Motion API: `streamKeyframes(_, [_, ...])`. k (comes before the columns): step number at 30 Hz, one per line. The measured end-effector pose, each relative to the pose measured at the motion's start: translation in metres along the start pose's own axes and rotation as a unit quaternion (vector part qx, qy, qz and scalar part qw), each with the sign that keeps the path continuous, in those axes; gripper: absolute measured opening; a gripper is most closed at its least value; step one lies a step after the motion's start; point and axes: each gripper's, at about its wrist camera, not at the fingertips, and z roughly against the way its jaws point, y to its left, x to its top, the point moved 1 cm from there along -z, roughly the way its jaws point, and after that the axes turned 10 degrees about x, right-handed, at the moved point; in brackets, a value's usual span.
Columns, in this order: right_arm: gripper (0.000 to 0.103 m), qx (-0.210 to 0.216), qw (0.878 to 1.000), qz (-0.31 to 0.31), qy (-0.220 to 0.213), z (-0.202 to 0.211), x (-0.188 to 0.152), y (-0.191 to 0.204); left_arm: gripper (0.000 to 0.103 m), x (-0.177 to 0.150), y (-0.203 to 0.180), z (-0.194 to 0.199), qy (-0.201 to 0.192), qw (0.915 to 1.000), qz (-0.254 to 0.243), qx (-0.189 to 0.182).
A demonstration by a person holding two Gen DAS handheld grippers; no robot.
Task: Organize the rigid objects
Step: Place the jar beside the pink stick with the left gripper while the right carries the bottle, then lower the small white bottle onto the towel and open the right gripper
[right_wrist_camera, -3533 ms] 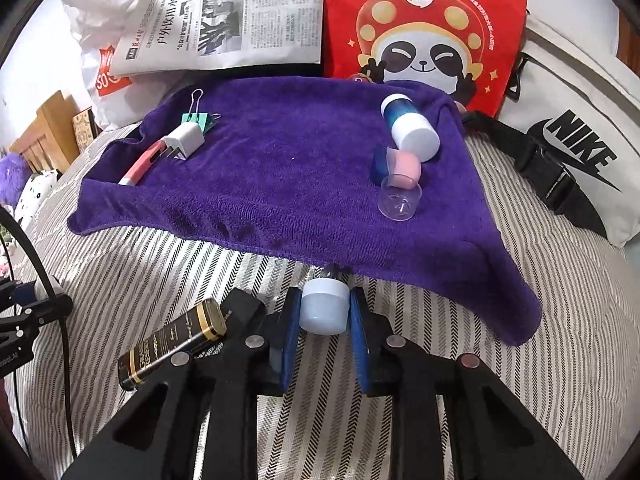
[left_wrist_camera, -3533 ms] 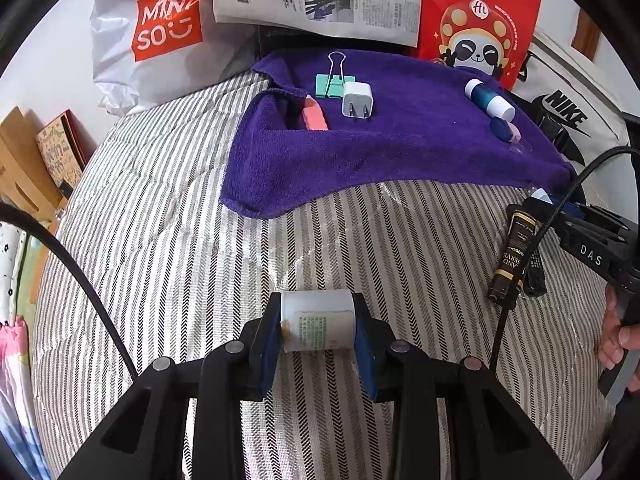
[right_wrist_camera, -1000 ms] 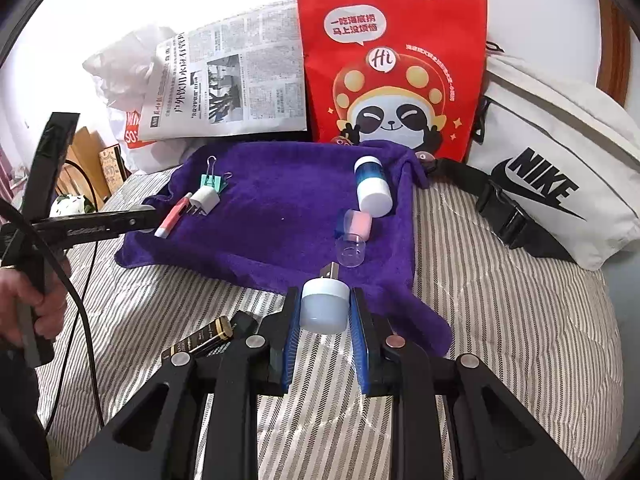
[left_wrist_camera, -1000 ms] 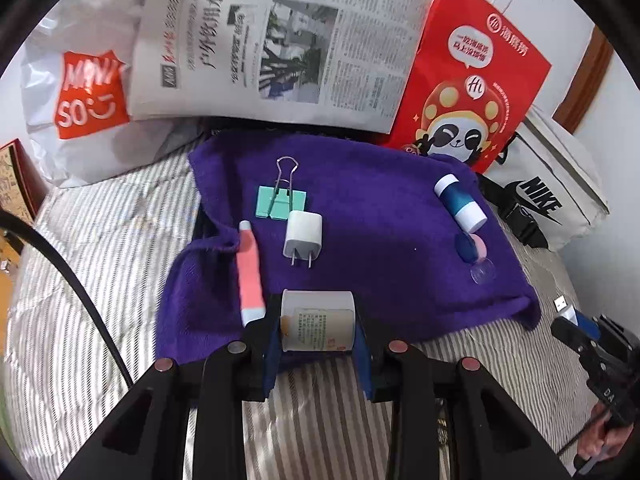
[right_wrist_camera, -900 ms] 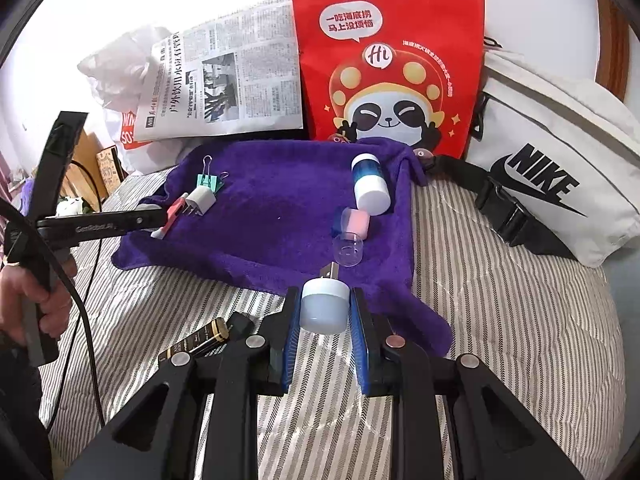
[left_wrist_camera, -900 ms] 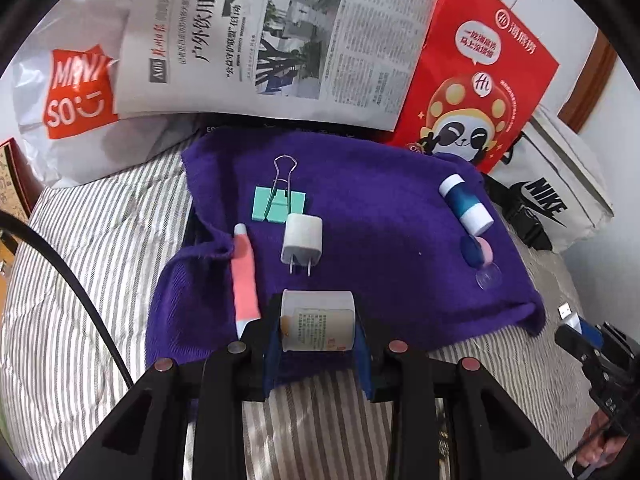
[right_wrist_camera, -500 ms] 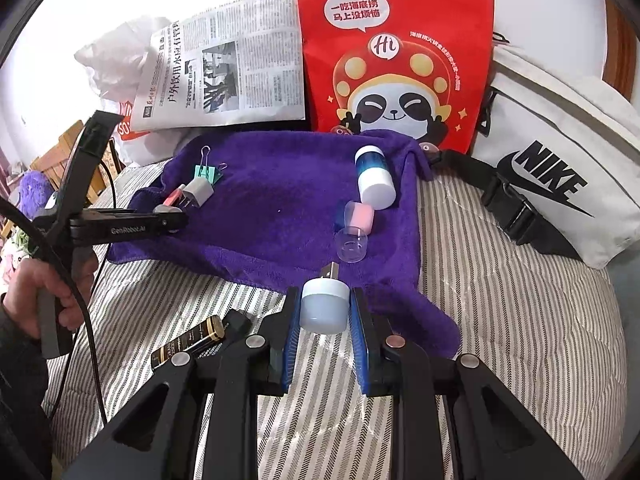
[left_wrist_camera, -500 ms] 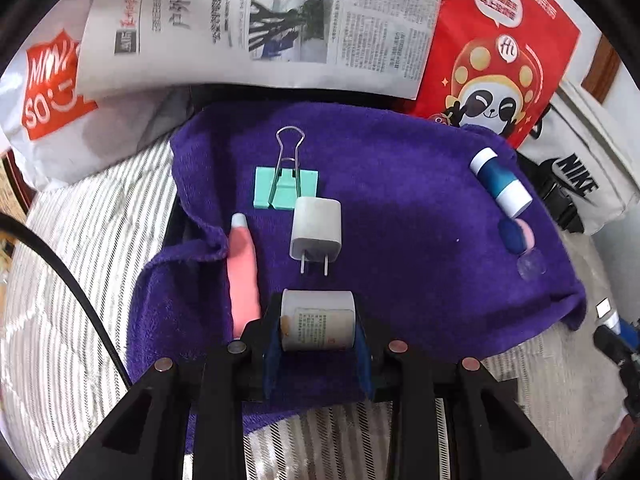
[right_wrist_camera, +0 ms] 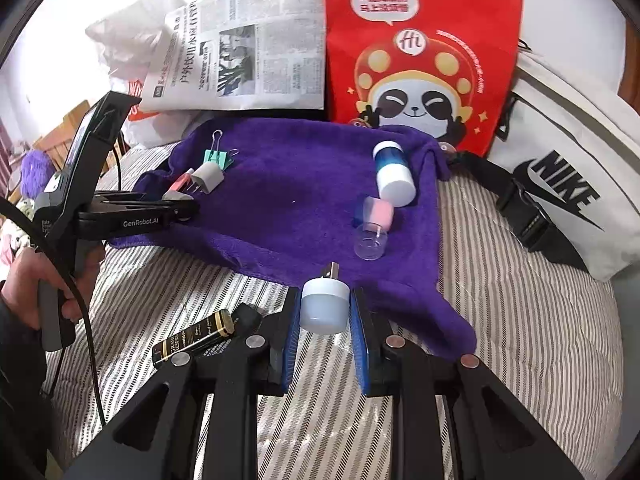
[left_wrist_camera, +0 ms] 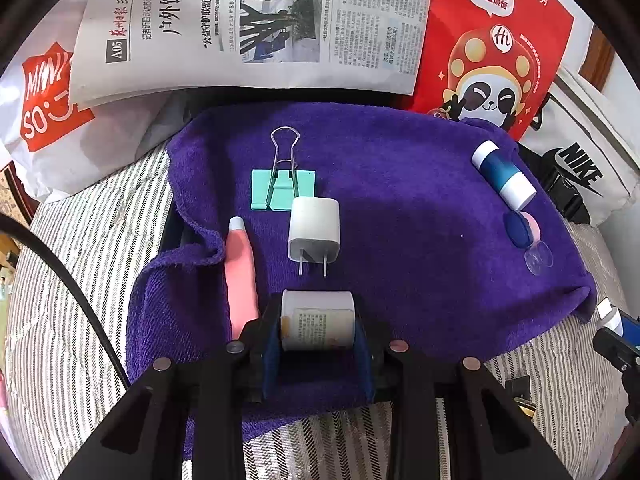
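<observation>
Now, left tongs (left_wrist_camera: 318, 326): closed on a white labelled bottle (left_wrist_camera: 317, 325), held lying crosswise between the blue pads, over the near part of the purple towel (left_wrist_camera: 400, 208).
Right tongs (right_wrist_camera: 325, 312): clamped on a pale blue-white jar (right_wrist_camera: 324, 308), held above the striped bed cover (right_wrist_camera: 520, 320) at the towel's near edge.
Bed: the towel lies spread on the striped cover.
Left group on towel: a mint binder clip (left_wrist_camera: 283, 189), a white plug adapter (left_wrist_camera: 314, 232) just beside it with prongs pointing toward the left tongs, and a pink tube (left_wrist_camera: 240, 276) to the adapter's left.
Right group on towel: a blue-and-white bottle (left_wrist_camera: 503, 179) lying on its side, a small pink-and-blue container (right_wrist_camera: 378, 212) near it, and a clear cap (right_wrist_camera: 371, 243) just beside that.
Off the towel: a black-and-gold tube (right_wrist_camera: 196, 336) lies on the striped cover, left of the right tongs.
Backdrop: a newspaper (left_wrist_camera: 256, 20), a red panda bag (right_wrist_camera: 420, 52) and a white Nike bag (right_wrist_camera: 568, 184) stand behind the towel.
</observation>
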Motion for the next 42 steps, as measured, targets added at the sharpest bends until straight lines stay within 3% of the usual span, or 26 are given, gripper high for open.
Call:
streamKeyframes(6, [0.024,-0.007,1.000,0.016,0.004,-0.005,0.007,0.008,0.037,-0.001,0.000,0.001,0.000,1.0000,-0.002,-0.007])
streamKeyframes(8, [0.024,-0.007,1.000,0.019,0.005,-0.006,0.008,0.011,0.050,0.000,0.000,0.002,0.000,0.9998,-0.002,-0.017])
streamKeyframes(10, [0.024,-0.008,1.000,0.022,0.008,-0.006,0.009,0.013,0.072,-0.001,-0.003,0.006,-0.005,0.9992,-0.010,-0.037])
streamKeyframes(24, [0.024,0.003,1.000,0.004,-0.013,-0.003,0.015,0.008,0.074,-0.011,0.020,0.042,-0.014,0.9991,0.026,-0.030])
streamKeyframes(33, [0.024,0.005,0.999,-0.001,-0.042,-0.009,0.045,0.003,0.078,-0.033,0.056,0.065,-0.021,0.9984,0.050,-0.012])
streamKeyframes(42, [0.024,0.004,0.999,-0.010,-0.046,-0.030,0.068,0.002,0.078,-0.050,0.073,0.059,-0.014,0.9975,0.069,-0.008])
